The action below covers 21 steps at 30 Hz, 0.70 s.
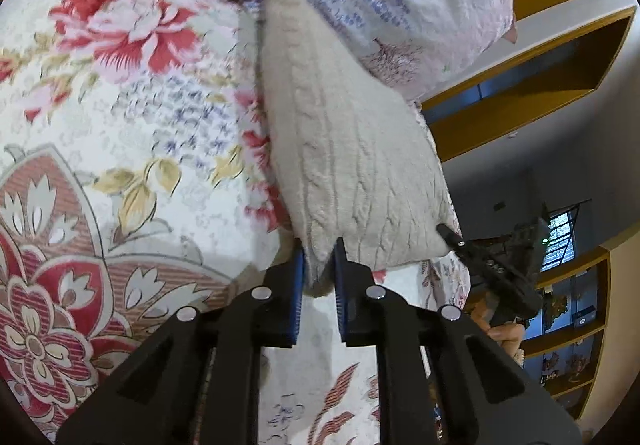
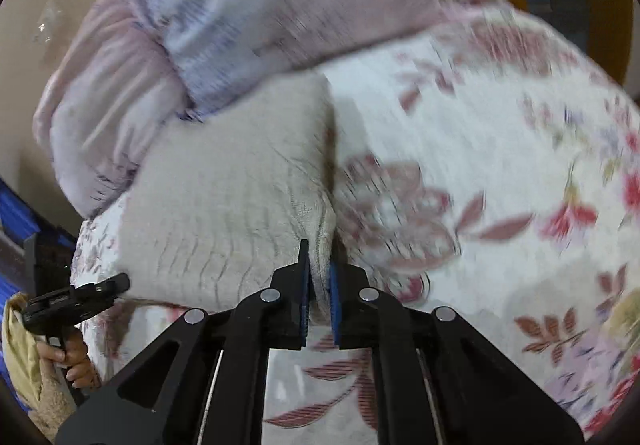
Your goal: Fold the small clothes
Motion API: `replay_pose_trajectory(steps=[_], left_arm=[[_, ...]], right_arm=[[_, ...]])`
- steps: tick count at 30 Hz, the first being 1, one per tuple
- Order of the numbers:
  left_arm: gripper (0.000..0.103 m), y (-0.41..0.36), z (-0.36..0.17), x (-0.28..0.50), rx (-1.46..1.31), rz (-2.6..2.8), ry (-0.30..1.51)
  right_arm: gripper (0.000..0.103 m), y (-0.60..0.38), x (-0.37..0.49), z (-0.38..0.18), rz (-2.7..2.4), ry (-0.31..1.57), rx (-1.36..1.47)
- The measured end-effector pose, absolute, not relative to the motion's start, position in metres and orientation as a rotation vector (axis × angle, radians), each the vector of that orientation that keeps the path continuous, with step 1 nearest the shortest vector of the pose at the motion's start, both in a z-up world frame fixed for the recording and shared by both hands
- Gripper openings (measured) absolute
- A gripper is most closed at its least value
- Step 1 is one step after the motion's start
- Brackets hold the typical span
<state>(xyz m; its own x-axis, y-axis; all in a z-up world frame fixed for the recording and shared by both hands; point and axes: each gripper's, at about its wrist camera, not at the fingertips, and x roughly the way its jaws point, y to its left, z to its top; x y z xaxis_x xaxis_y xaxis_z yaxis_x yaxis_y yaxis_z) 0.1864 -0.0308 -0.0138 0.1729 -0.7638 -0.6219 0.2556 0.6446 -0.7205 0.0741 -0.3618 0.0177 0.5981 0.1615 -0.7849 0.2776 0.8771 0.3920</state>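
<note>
Cable-knit cream sweater (image 1: 344,149) — 2 corners pinched.

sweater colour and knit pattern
Cream sweater, cable-knit; clearest in the left wrist view.

In the right wrist view, motion blur smears the floral-printed white bedspread (image 2: 500,149) and the lilac patterned pillow (image 2: 248,5). The cream cable-knit garment (image 1: 344,149) hides the bedspread beneath it, and items on the yellow wooden shelves (image 1: 568,357) are too small to identify.
</note>
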Motion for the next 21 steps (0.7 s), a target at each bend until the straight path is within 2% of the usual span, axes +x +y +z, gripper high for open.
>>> replay_pose_trajectory(steps=[5,7,8,9,11,15,21], left_arm=[[0.017,-0.031,-0.012,0.188,-0.511,-0.773,1.192],[0.022,-0.034,-0.007,0.189,-0.495,-0.766,1.180],[0.033,-0.033,-0.005,0.189,-0.495,-0.762,1.173],[0.048,-0.030,-0.001,0.189,-0.499,-0.761,1.162],[0.063,-0.026,0.006,0.193,-0.503,-0.741,1.136],[0.074,-0.024,0.011,0.211,-0.512,-0.696,1.138],[0.078,-0.035,0.011,0.229,-0.487,-0.633,1.150]], right_arm=[[0.010,-0.366,0.076,0.017,-0.053,0.949,0.549],[0.018,-0.369,0.074,0.022,-0.039,0.946,0.577],[0.030,-0.372,0.073,0.026,-0.028,0.933,0.608],[0.038,-0.375,0.073,0.029,-0.023,0.921,0.629],[0.042,-0.383,0.077,0.038,-0.018,0.881,0.672],[0.042,-0.395,0.104,0.043,0.007,0.855,0.775],[0.042,-0.402,0.153,0.022,0.001,0.920,0.842]])
